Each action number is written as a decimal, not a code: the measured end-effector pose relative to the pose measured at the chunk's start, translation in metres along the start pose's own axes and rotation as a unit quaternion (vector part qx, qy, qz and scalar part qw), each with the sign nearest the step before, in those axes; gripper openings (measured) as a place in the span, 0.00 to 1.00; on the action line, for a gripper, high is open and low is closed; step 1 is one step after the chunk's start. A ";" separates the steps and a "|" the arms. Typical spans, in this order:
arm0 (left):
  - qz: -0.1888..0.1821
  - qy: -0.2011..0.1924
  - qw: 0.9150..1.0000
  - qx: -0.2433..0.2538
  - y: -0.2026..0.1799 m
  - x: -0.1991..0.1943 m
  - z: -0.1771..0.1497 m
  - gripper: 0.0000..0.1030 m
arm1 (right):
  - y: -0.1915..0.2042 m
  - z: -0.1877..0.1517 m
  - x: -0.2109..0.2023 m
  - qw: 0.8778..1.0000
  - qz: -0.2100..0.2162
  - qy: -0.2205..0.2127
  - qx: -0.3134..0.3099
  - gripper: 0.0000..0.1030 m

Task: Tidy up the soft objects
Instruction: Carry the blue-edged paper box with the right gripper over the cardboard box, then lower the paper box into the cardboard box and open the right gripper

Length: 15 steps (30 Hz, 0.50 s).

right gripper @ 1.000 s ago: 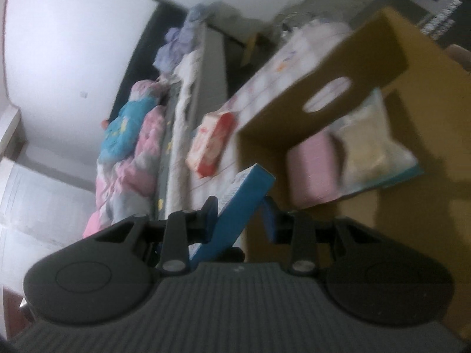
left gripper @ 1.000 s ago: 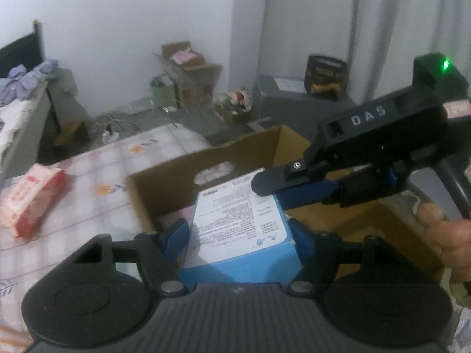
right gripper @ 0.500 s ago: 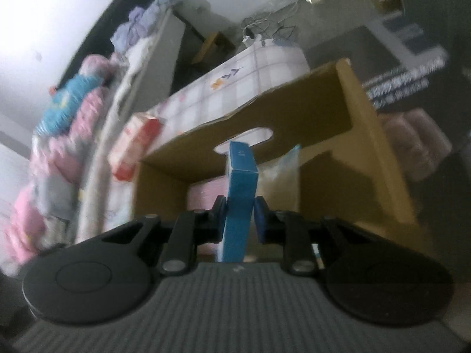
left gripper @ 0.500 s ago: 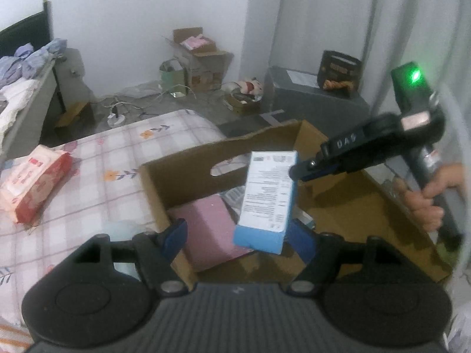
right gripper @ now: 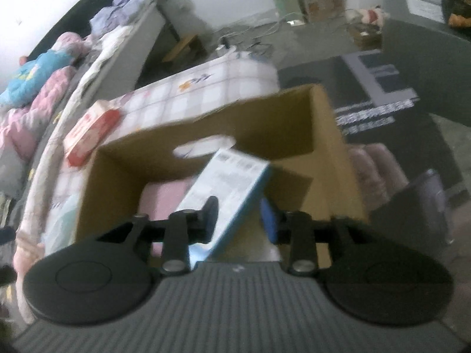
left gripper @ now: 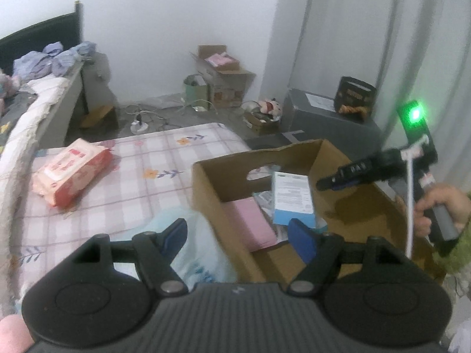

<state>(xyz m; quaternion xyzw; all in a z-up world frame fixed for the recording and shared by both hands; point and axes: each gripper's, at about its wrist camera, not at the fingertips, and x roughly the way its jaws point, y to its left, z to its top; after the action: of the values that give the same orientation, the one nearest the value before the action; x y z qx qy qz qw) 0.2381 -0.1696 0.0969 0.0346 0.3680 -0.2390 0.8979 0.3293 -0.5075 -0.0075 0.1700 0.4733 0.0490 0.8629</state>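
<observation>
A blue-and-white carton (left gripper: 291, 197) lies tilted inside the open cardboard box (left gripper: 206, 182), on a pink pack (left gripper: 253, 223) and some clear packets. My right gripper (right gripper: 240, 214) hangs just above the carton (right gripper: 226, 191). Its jaws are opening and the pads no longer pinch the carton, though the left finger still overlaps it. In the left wrist view the right gripper (left gripper: 323, 184) reaches in from the right. My left gripper (left gripper: 240, 232) is open and holds nothing, straddling the box's near wall above a pale blue soft pack (left gripper: 191, 250). A red wipes pack (left gripper: 70, 173) lies on the checked sheet.
The cardboard box (right gripper: 265, 123) sits on a checked mattress (left gripper: 147, 158) beside a bed with piled bedding (right gripper: 44, 67). A grey case (left gripper: 323, 117), floor boxes (left gripper: 223, 73) and cables stand behind. A person's hand (left gripper: 441, 206) holds the right gripper's handle.
The right gripper took the blue carton from between the left fingers, carried it over the box and let it go inside. The left gripper drew back to the left.
</observation>
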 end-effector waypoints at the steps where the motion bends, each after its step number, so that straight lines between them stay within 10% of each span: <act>1: 0.003 -0.003 1.000 -0.004 0.003 -0.004 -0.003 0.74 | 0.005 -0.004 -0.002 1.000 0.003 0.002 -0.002 0.49; 6: 0.012 -0.011 0.999 -0.038 0.026 -0.025 -0.020 0.74 | 0.022 -0.021 0.009 0.999 0.019 0.013 0.034 0.70; 15: 0.022 -0.003 0.997 -0.080 0.059 -0.042 -0.043 0.74 | 0.020 -0.032 0.044 0.989 0.031 0.029 0.143 0.68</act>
<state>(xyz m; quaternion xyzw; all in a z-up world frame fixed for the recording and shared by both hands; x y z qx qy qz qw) 0.2113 -0.0905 0.0868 -0.0298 0.3819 -0.1889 0.9042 0.3284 -0.4706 -0.0516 0.3049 0.4950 0.0125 0.8136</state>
